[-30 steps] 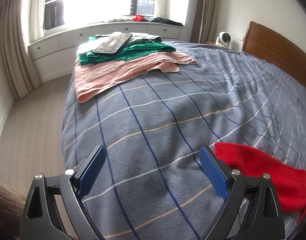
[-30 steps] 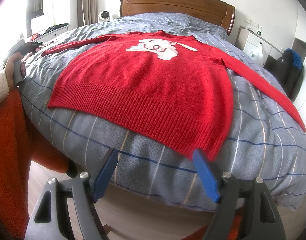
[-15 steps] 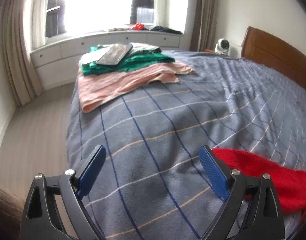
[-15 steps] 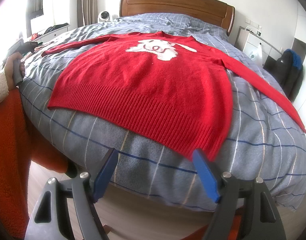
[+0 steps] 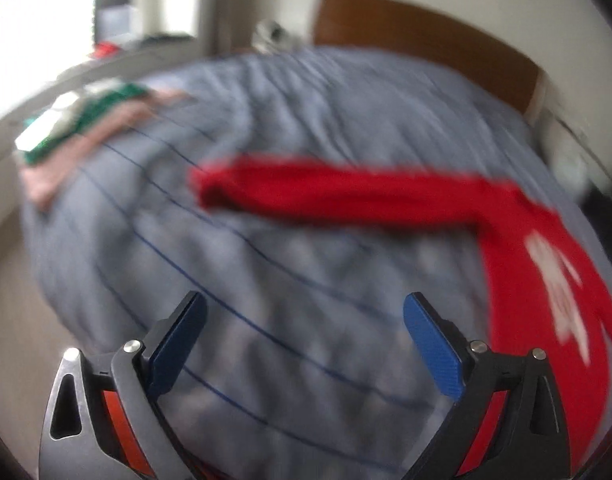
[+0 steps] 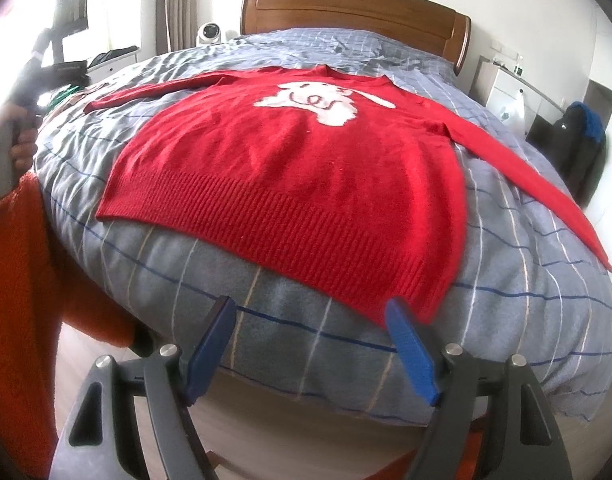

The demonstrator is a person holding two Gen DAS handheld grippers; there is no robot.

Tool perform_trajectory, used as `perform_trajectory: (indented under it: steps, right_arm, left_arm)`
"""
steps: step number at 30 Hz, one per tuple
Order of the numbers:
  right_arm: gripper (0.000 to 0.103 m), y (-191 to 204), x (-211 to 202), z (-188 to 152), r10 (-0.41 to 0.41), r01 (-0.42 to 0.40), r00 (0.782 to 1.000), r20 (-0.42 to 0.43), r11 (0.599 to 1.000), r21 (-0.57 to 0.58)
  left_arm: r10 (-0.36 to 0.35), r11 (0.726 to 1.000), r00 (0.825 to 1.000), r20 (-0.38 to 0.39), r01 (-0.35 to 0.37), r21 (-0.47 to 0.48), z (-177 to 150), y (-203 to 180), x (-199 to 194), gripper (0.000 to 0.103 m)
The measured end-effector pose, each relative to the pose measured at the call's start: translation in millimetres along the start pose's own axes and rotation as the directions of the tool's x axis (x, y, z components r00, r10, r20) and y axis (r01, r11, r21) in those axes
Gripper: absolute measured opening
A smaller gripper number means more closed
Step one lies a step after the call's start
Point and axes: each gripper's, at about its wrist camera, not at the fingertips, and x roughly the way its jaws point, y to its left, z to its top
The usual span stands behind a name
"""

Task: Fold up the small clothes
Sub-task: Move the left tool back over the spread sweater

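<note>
A red sweater point(image 6: 290, 168) with a white animal motif lies flat, front up, on the grey checked bed point(image 6: 266, 344), both sleeves spread out. My right gripper point(image 6: 310, 344) is open and empty at the foot of the bed, just short of the sweater's ribbed hem. In the blurred left wrist view the sweater's sleeve point(image 5: 338, 196) stretches across the bed. My left gripper point(image 5: 302, 340) is open and empty, above the bedcover, well short of the sleeve.
A stack of folded pink and green clothes point(image 5: 86, 128) lies at the bed's far left corner. A wooden headboard point(image 6: 354, 12) stands behind. A white bedside cabinet point(image 6: 514, 92) and a dark bag point(image 6: 578, 148) are at the right. An orange garment point(image 6: 18, 300) hangs at the left.
My left gripper has swung quickly to the right and pulled back, so the sleeve and sweater body now show ahead of it. My right gripper has barely moved.
</note>
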Motion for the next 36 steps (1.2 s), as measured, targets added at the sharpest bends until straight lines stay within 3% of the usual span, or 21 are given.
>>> perform_trajectory:
  steps: [2,6,23,36]
  right_arm:
    - [0.076,1.4,0.2,-0.3,-0.001,0.001,1.0,0.0,1.0,-0.002]
    - [0.076,1.2,0.1,-0.7,-0.003,0.003,1.0,0.001,1.0,0.006]
    - [0.076,-4.0,-12.6,0.9,-0.021,0.02,0.999,0.027,1.0,0.015]
    - [0.076,-3.7,-47.7,26.8,-0.054,0.055,0.994,0.093,0.998,-0.003]
  left_arm:
    - [-0.026,0.997,0.997,-0.07,0.031,0.073,-6.5,-15.8,13.4,0.099]
    - [0.006,0.99,0.977,-0.211,0.024,0.142,-14.4,-28.1,46.8,0.099]
    - [-0.009,0.99,0.982,-0.188,0.035,0.137,-22.8,-26.0,49.5,0.103]
    - [0.004,0.981,0.976,-0.216,0.038,0.192,-21.3,-29.0,45.3,0.103]
